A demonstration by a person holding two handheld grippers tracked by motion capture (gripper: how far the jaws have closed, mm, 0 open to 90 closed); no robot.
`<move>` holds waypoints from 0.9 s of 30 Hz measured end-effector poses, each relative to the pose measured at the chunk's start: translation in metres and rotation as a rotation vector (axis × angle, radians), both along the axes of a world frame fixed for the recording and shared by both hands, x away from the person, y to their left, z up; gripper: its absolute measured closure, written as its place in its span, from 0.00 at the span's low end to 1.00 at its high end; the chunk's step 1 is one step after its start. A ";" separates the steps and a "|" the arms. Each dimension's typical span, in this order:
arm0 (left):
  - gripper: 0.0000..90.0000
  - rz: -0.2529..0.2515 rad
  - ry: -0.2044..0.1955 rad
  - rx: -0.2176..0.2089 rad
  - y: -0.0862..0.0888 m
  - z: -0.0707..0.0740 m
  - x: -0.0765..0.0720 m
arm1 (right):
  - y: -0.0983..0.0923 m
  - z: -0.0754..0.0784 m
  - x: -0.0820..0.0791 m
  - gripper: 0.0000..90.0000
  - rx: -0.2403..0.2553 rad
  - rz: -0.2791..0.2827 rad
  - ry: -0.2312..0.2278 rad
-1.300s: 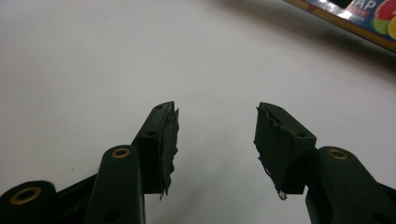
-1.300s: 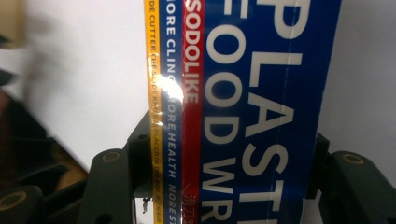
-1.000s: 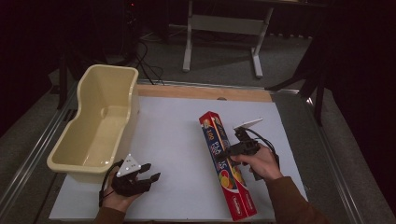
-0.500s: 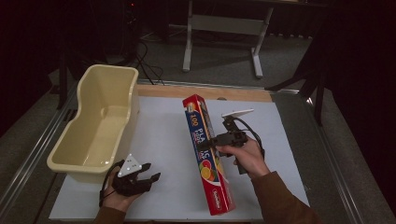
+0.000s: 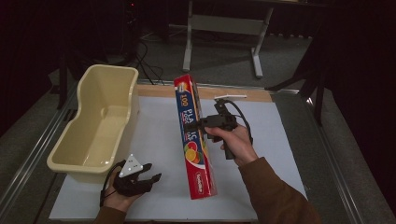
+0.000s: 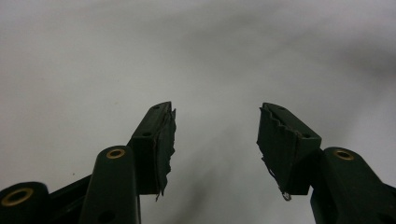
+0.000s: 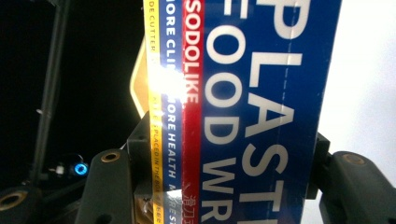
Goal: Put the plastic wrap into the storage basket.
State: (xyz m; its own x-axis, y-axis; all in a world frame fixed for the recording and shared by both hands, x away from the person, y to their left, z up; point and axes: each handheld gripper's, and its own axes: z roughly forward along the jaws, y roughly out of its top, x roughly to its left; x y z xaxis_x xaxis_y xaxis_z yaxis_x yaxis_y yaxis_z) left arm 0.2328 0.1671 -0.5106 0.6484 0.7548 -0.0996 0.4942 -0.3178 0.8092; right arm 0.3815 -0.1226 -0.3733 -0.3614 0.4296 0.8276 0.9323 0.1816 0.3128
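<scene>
1. The plastic wrap box (image 5: 194, 137) is a long, narrow carton, lifted off the white table (image 5: 261, 154) with its far end tilted up; it hangs right of the cream tub (image 5: 100, 128).
2. The right gripper (image 5: 200, 123) is clenched on the box from the side, a little above its middle; in the right gripper view the fingers (image 7: 322, 154) press against both long faces of the printed carton (image 7: 261, 116).
3. The left gripper (image 5: 148, 173) rests low near the table's front edge, its fingers (image 6: 156, 144) spread wide with nothing between them.
4. Judged from its look, the box is light and fairly stiff along its length, but thin cardboard dents under a hard squeeze, and the glossy print is probably slippery.
5. Because it is long, a grip away from the middle lets the free end swing or droop; holding near the centre, across the narrow width, seems safest.
6. A cutter edge likely runs along one side, so the flat faces are better to grasp.
</scene>
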 end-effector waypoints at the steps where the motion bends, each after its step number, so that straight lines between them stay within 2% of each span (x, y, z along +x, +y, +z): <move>1: 0.51 0.000 -0.001 0.001 0.000 0.000 0.000 | 0.002 0.002 0.001 0.46 0.008 -0.006 0.000; 6: 0.51 -0.001 0.002 -0.001 -0.001 -0.001 0.000 | 0.012 0.011 0.006 0.46 0.043 -0.026 -0.001; 15: 0.51 -0.005 0.000 0.004 -0.001 -0.001 0.001 | 0.030 0.022 0.012 0.46 0.067 -0.043 -0.007; 27: 0.51 -0.015 -0.004 0.011 -0.004 -0.001 0.000 | 0.054 0.027 0.020 0.46 0.152 -0.070 0.011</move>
State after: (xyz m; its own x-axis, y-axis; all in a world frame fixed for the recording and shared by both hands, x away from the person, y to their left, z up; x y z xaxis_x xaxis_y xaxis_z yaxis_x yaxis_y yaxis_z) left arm 0.2331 0.1633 -0.5114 0.6603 0.7458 -0.0884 0.4858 -0.3344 0.8076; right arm 0.4013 -0.0685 -0.3461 -0.3253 0.3234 0.8886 0.9446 0.0673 0.3214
